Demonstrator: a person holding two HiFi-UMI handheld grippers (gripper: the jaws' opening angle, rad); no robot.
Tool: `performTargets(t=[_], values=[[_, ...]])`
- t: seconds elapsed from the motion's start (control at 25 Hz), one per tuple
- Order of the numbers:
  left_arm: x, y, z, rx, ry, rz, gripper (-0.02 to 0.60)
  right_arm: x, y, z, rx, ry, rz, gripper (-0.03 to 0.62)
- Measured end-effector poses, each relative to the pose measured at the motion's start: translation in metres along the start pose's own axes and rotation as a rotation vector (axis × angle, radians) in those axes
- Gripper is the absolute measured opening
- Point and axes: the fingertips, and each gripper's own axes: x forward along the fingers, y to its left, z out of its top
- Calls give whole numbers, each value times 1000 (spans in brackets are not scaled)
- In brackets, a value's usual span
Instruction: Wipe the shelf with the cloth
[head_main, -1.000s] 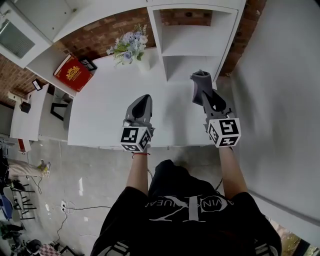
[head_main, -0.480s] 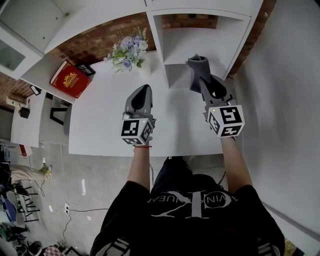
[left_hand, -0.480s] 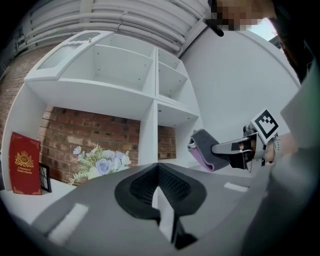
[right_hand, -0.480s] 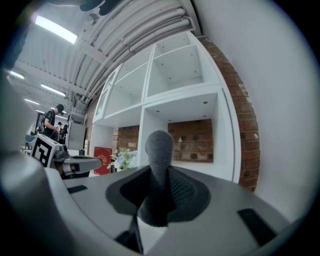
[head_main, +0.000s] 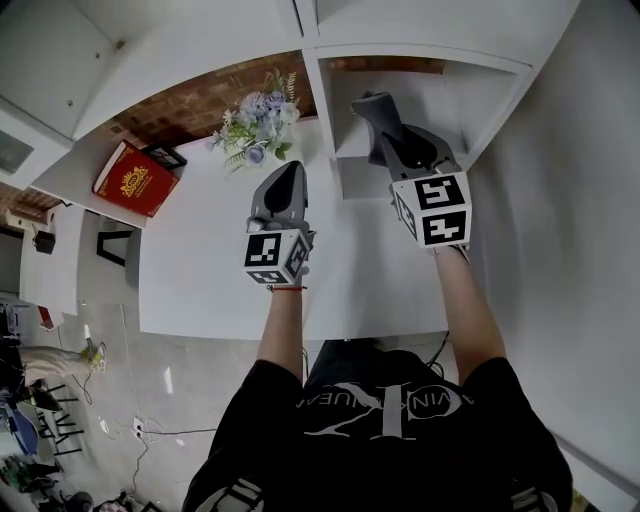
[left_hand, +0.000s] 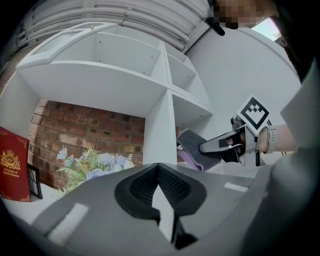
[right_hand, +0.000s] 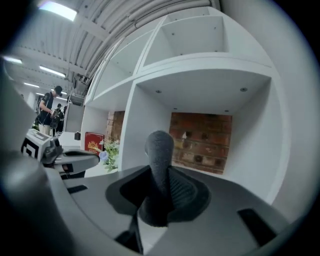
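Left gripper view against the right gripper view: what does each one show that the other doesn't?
Only the left gripper view: the right gripper from the side, clamped on the grey cloth, whose purple underside shows, and a small picture frame beside the red book. Only the right gripper view: the left gripper from the side, and people standing far off. Both: the red book, the flowers and the white shelf unit.

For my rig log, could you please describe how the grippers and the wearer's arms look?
Both the left gripper and right gripper are grey tapered shells with black ribbed pads, each carrying a white marker cube. Black printed T-shirt, red wrist thread.
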Motion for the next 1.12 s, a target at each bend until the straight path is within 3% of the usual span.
performTargets(t=[0.32,0.84,1.12], values=[[33,10,-2,-11,2,-31,12,61,-9,12,-37,105,14,104],[55,10,-16,1,25,-93,12,133,-20,-5,-124,306,59,104],[58,17,-26,-5,45,-102,12,157,-13,-12,-96,387,119,104]])
